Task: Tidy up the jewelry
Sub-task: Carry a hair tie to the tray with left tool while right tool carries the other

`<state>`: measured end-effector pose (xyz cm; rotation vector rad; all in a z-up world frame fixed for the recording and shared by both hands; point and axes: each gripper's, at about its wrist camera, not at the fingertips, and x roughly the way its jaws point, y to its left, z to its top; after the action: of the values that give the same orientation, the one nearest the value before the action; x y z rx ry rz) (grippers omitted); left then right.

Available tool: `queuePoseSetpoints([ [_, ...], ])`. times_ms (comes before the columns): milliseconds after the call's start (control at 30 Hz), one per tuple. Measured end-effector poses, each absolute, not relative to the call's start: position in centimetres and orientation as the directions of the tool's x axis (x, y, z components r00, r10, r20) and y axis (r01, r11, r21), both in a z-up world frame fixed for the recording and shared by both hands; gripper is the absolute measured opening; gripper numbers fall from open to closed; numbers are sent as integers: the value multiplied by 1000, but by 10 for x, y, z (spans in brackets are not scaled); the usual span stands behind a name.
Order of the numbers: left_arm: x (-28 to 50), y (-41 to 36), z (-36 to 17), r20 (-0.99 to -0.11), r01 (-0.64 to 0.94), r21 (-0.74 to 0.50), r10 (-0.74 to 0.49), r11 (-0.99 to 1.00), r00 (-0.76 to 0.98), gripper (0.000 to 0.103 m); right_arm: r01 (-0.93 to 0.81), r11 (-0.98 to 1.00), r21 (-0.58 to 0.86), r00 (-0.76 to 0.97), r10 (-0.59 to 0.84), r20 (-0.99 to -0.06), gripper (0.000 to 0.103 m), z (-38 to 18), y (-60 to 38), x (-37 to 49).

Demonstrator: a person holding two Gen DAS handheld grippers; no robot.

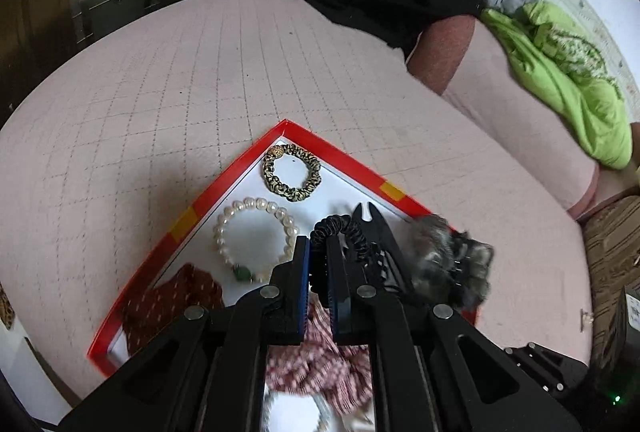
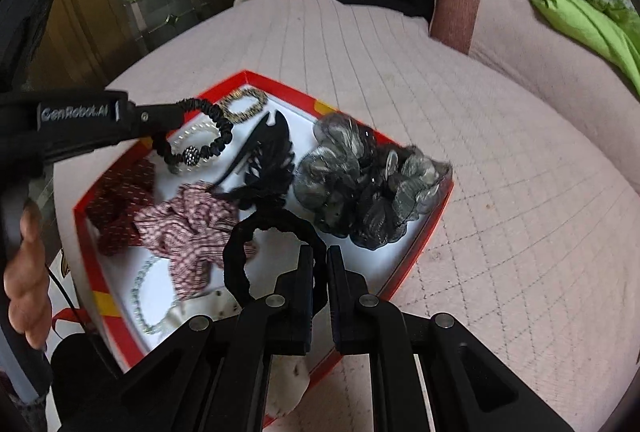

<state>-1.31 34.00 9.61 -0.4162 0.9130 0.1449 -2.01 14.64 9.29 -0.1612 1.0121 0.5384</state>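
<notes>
Both grippers were loaded and over the red-rimmed box (image 2: 434, 228), which sat on the pink quilted bed cover (image 2: 500, 172). The left gripper (image 1: 319, 250) had its jaws pressed together on a slim black scrunchie (image 1: 340, 228), the loop hanging off the tips above the white floor of the box, just beside the pearl bracelet (image 1: 256, 236). The right gripper (image 2: 320, 256) was likewise pinched shut on a thicker black hair tie (image 2: 272, 228), held above the near part of the box, close over the pink checked scrunchie (image 2: 192, 228). Already lying inside were a gold-and-black scrunchie (image 1: 292, 172), a black feathered clip (image 2: 268, 156), a grey gauzy scrunchie (image 2: 360, 184) against the far rim and a dark red scrunchie (image 2: 120, 200). This looked like the placing step, two pieces being carried in at once. The next move would call for a bare patch of white floor under each loop, then spreading the jaws so each band drops clear instead of snagging on a pad or landing across a neighbour.
</notes>
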Motion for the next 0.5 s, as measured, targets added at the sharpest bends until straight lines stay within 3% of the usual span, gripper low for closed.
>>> queuePoseSetpoints([
  [500,8,335,73,-828,-294,-236,-33,926,560,8,-493,862,117,395,342,-853,8,73,146,-12],
])
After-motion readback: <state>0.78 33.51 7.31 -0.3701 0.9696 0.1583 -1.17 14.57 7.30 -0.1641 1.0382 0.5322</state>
